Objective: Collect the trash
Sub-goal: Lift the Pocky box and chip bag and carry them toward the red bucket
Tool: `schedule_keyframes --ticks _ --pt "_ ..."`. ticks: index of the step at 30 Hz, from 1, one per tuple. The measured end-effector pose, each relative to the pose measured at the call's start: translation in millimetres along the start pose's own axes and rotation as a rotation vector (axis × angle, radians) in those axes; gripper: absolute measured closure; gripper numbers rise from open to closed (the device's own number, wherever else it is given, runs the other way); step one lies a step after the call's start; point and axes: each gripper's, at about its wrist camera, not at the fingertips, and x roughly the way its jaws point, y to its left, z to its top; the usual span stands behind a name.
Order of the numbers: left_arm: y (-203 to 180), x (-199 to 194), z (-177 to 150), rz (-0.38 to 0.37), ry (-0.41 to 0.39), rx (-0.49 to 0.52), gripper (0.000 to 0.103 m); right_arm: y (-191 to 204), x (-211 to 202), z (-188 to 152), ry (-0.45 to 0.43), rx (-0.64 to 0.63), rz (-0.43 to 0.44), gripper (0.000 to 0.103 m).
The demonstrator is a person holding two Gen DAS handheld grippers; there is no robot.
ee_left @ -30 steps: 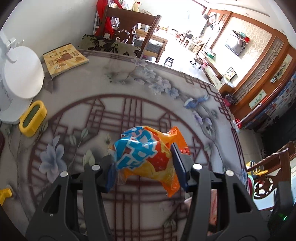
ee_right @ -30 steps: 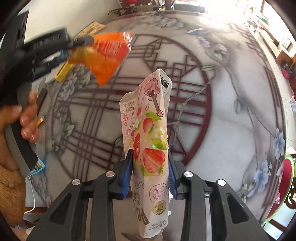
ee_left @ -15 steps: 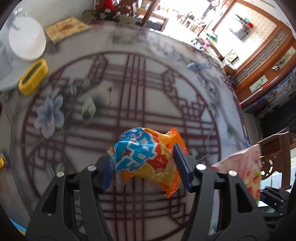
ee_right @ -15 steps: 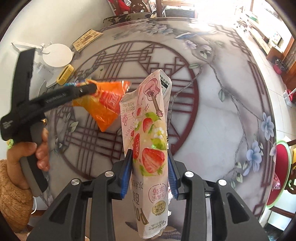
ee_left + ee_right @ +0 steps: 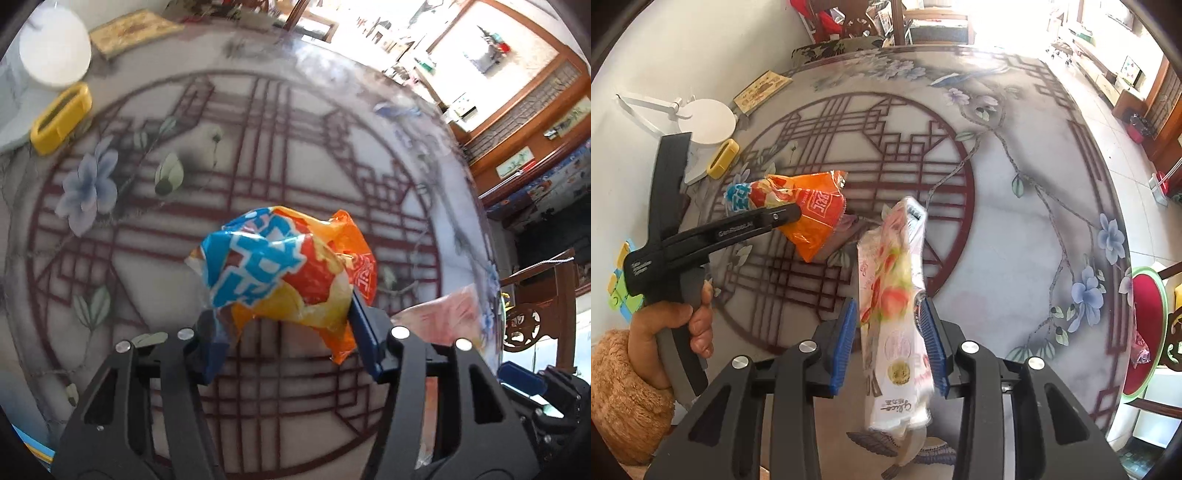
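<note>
A crumpled orange and blue snack bag [image 5: 280, 266] hangs above the patterned round table [image 5: 332, 166], with the left gripper [image 5: 284, 317] on it; its jaws are closing and both blue pads press on the bag. In the right wrist view a person's hand holds that left gripper [image 5: 790, 218] at the left, the orange bag [image 5: 812, 210] jutting from its tip. The right gripper [image 5: 888, 325] is shut on a tall pink strawberry wrapper [image 5: 894, 280], which stands up between the pads and leans slightly right. The pink wrapper [image 5: 443, 317] shows blurred at the lower right of the left wrist view.
A white lamp base [image 5: 707, 120], a yellow case [image 5: 723, 158] and a flat book [image 5: 762, 90] sit at the table's far left. A colourful cube [image 5: 620, 284] lies near the hand. A chair [image 5: 849, 48] stands behind the table and a red seat [image 5: 1148, 325] at the right edge.
The left gripper has come down and closer to the right one with the orange bag. The strawberry wrapper now leans right and looks blurred.
</note>
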Motion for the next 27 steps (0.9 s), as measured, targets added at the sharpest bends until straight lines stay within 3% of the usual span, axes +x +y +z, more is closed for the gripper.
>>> schedule_keyframes --ticks 3,7,9,12,13,15,23,24,27 --pt "-11.7 -17.5 2.3 -0.016 -0.044 0.031 0.049 1.3 -7.3 -0.2 -0.025 -0.001 0.001 0.071" --pt "-28.7 -35.7 5.1 -0.033 -0.086 0.072 0.049 1.7 -12.3 -2.2 -0.037 -0.008 0.007 0.092" --pt "-36.0 -43.4 5.1 -0.042 -0.100 0.082 0.049 0.9 -11.3 -5.3 -0.031 -0.012 0.013 0.093" --pt "-42.4 -50.8 3.0 -0.044 -0.110 0.092 0.049 -2.8 -2.6 -11.7 0.010 0.002 0.040 0.084" --pt "-44.1 -52.9 1.9 -0.044 -0.116 0.094 0.049 -4.9 -0.6 -13.6 0.009 0.013 0.027 0.062" --pt "-45.7 -57.1 -0.6 -0.044 -0.126 0.095 0.049 -9.5 2.0 -15.4 -0.002 0.027 0.007 0.041" --pt "-40.2 -62.8 -16.9 -0.039 -0.110 0.070 0.048 -4.5 40.4 -19.1 0.094 -0.034 -0.055 0.031" --pt "-40.0 -64.3 -17.8 -0.039 -0.112 0.070 0.048 -5.1 45.5 -21.0 0.108 -0.032 -0.055 0.035" --pt "-39.9 -68.3 -18.9 -0.037 -0.120 0.073 0.048 -5.3 58.5 -27.2 0.153 -0.028 -0.048 0.071"
